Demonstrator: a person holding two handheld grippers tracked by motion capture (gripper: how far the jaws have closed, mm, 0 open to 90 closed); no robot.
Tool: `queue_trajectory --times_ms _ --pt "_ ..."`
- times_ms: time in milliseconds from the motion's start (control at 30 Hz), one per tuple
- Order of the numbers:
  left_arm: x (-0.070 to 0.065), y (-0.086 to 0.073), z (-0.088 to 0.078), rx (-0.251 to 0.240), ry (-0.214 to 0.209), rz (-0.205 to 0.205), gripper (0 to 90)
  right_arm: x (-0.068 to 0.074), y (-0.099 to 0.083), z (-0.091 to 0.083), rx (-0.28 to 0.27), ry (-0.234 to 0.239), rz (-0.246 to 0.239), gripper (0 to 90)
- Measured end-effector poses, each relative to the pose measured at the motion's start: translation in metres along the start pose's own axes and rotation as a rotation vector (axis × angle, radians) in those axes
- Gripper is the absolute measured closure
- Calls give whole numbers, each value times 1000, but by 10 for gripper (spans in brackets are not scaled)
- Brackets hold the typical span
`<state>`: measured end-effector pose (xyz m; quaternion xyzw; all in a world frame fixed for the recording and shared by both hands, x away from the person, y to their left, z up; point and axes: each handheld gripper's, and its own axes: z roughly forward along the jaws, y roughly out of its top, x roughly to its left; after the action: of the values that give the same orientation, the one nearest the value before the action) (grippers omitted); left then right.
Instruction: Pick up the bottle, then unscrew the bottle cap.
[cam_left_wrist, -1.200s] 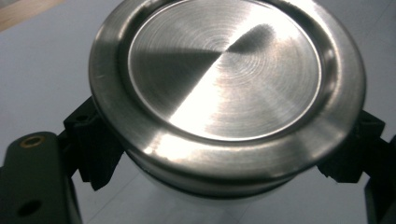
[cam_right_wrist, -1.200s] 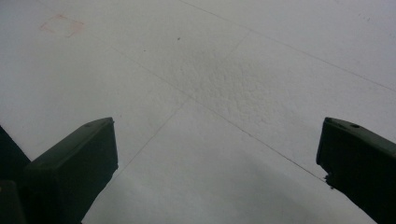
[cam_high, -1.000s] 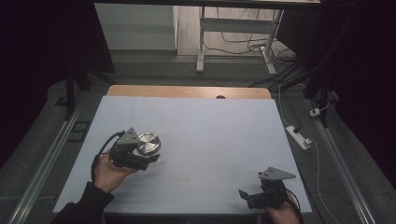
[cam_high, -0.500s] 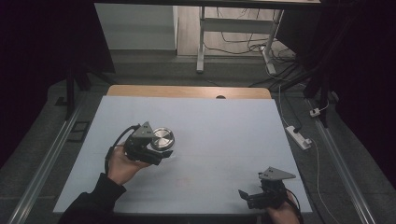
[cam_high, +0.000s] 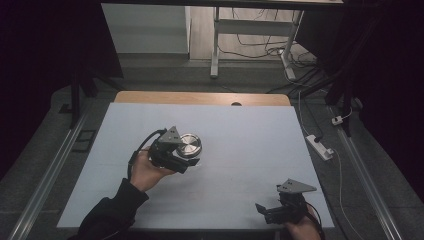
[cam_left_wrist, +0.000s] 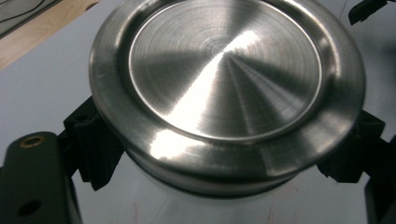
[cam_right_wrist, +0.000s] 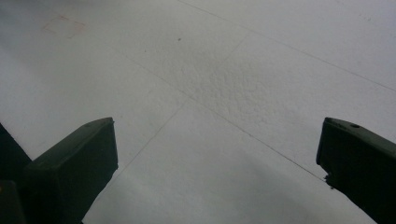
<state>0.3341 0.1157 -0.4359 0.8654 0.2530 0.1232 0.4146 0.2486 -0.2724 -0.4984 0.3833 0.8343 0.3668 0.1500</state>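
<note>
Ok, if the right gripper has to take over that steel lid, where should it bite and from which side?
Probably the rim of the steel lid, on the edge facing away from the left gripper, whose jaws already clamp it from both sides below the lip. The raised lip looks like the only ledge; the flat brushed top offers nothing to pinch. The right gripper sits open, so come in level, jaws straddling the lip.
</note>
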Motion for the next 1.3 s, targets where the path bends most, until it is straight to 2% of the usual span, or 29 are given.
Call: queue_trajectory --times_ms 367,567,667,767,800,900,1300 --pt "-6 7 18 12 -27 20 153 0 0 0 1 1 1 0" --pt "-6 6 21 14 -27 18 153 0 0 0 -1 -1 -10 0" --pt "-6 5 22 9 -28 12 153 2 0 -1 -13 -19 -14 0" --pt "-5 4 23 6 -34 12 153 0 0 -3 -27 -25 4 0" --pt "-5 4 23 5 -34 10 153 -1 0 -3 -32 -14 23 0" --pt "-5 4 24 5 -36 9 153 0 0 -4 -32 -7 23 0" --pt "-7 3 25 2 -38 17 153 8 13 -8 -80 30 -24 0"
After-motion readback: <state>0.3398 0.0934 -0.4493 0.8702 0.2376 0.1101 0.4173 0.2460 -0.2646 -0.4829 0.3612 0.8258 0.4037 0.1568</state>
